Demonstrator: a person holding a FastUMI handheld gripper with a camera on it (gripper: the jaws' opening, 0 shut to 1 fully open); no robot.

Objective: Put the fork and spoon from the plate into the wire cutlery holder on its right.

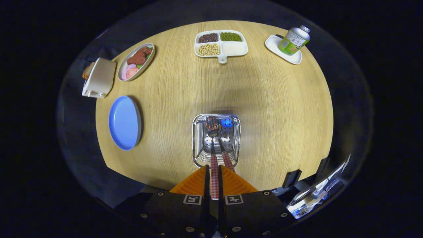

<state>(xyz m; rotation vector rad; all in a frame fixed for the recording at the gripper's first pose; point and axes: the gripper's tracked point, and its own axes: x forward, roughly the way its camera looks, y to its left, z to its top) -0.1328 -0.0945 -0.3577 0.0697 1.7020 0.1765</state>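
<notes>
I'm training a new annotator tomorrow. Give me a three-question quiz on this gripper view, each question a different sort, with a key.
1. True or false: the round blue plate has cutlery on it.
2. What is the gripper shut on? A) red-checked cutlery handle B) green-labelled metal can C) white toaster
3. Fill in: the held utensil's head hangs inside the ____.

Key
1. False: it lies bare.
2. A: both fingers press the handle; a second checked handle leans beside it.
3. Wire cutlery holder, just ahead of the fingers.
</notes>
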